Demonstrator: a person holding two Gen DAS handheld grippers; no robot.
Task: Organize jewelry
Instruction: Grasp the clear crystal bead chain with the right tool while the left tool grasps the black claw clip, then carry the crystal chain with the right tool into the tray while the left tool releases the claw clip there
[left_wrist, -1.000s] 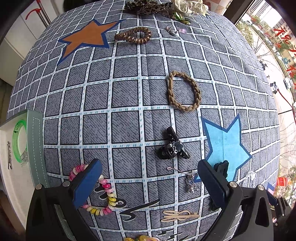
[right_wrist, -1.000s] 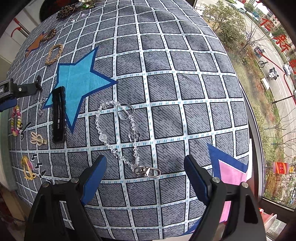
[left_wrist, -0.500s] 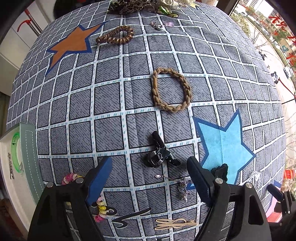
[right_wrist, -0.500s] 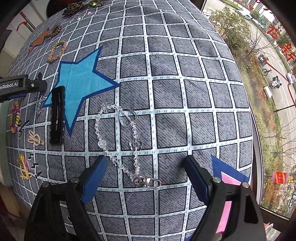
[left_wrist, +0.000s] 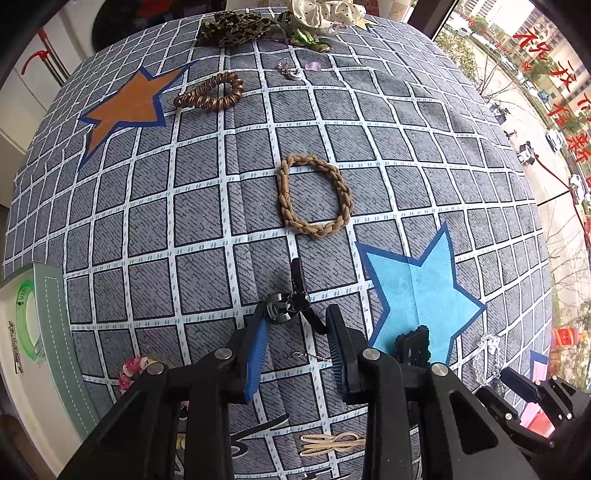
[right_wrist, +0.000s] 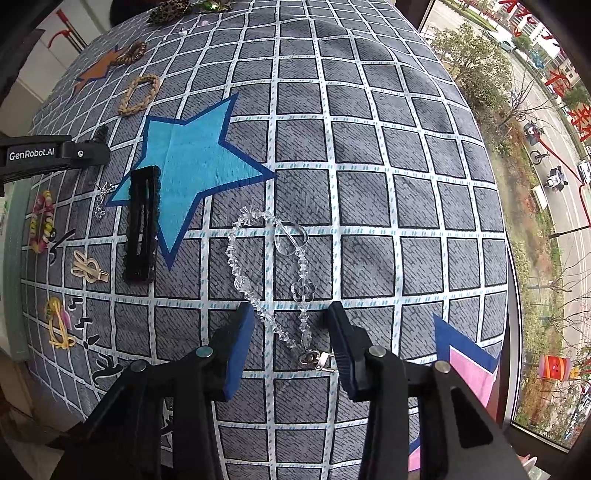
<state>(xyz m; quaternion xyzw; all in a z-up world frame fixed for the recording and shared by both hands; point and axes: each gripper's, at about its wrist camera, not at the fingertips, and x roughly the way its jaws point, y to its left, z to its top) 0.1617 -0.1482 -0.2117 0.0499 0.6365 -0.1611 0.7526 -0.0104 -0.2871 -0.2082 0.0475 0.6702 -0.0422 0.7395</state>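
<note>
We have both jaws just closing, left gripper (left_wrist: 295, 325) pinching the black claw clip (left_wrist: 291, 304), right gripper (right_wrist: 291, 325) straddling but not yet gripping the crystal bead chain (right_wrist: 267, 264), which may slip out.

Both wrist cameras look steeply down, close over the table (left_wrist: 207, 221). Each view takes in the blue star (left_wrist: 424, 291) and the braided loop (right_wrist: 139, 94).

Right of my jaws, a big window (right_wrist: 546, 155) shows a daylit street; left, I see a white wall (left_wrist: 22, 92).
</note>
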